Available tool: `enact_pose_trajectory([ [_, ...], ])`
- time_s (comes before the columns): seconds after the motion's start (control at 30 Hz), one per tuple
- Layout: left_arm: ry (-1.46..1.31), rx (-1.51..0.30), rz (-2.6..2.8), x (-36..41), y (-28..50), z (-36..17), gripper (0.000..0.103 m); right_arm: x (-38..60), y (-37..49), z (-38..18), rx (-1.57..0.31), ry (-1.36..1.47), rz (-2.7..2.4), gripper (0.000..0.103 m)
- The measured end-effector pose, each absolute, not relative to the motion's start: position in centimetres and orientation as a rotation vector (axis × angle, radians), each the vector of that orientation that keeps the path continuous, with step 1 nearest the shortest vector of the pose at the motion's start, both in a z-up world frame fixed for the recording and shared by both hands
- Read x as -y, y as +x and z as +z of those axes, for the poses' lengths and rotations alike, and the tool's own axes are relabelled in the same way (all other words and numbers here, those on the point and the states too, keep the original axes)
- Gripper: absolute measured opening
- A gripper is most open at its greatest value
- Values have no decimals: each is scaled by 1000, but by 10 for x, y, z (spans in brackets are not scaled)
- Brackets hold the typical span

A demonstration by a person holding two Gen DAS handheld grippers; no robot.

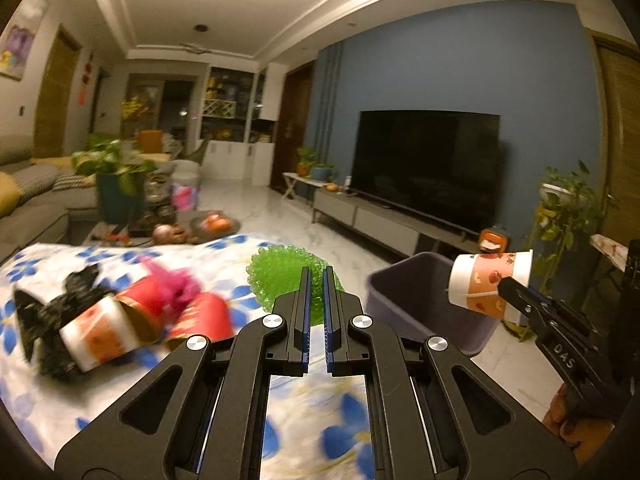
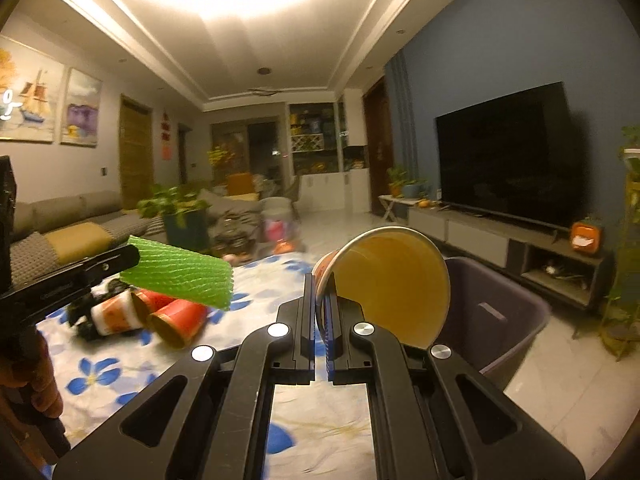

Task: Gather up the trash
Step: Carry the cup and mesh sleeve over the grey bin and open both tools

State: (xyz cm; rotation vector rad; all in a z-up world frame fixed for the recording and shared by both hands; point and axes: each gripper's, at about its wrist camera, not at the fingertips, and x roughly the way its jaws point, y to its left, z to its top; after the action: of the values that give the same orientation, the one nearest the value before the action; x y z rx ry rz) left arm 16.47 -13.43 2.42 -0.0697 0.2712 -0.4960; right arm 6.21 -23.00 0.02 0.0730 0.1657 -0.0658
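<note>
My left gripper (image 1: 316,270) is shut on a green foam net (image 1: 276,276), held above the flower-print tablecloth (image 1: 312,404). The right wrist view shows the same net (image 2: 180,276) sticking out from the left gripper (image 2: 130,258). My right gripper (image 2: 320,280) is shut on the rim of a tilted paper cup (image 2: 392,284), at the near edge of the dark purple bin (image 2: 500,312). In the left wrist view that cup (image 1: 488,280) hangs over the bin (image 1: 416,304). On the cloth lie another paper cup (image 1: 96,332), red cups (image 1: 208,316), black crumpled plastic (image 1: 48,312) and a pink scrap (image 1: 176,284).
The bin stands on the floor at the table's right edge. Behind it are a TV (image 1: 428,164) on a low cabinet (image 1: 380,220) and a plant stand (image 1: 564,216). A potted plant (image 1: 116,176) and a sofa (image 1: 28,200) are at the far left.
</note>
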Motion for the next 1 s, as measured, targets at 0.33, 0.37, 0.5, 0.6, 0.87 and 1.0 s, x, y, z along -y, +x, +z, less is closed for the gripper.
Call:
enact_pose_trajectory([
  [0.33,-37,-232,-634,211,182,37,5,284,71,14,-128,75,-187,5],
  [0.37,-37,-232,-647,217,185,37,5,286,72,16,-128,74,-193,5],
  [0.5,-43,-246,-688,240,194,33,5,299,77,17,-127,69,-210,4],
  [0.6,-32,-260,-710,255,202,27,5,305,80,16,-127,64,-218,4],
  [0.87,-18,-293,-752,283,216,12,5,317,85,14,-129,70,-237,4],
  [1.0,-17,-306,-763,293,222,8,5,320,89,13,-135,76,-240,4],
])
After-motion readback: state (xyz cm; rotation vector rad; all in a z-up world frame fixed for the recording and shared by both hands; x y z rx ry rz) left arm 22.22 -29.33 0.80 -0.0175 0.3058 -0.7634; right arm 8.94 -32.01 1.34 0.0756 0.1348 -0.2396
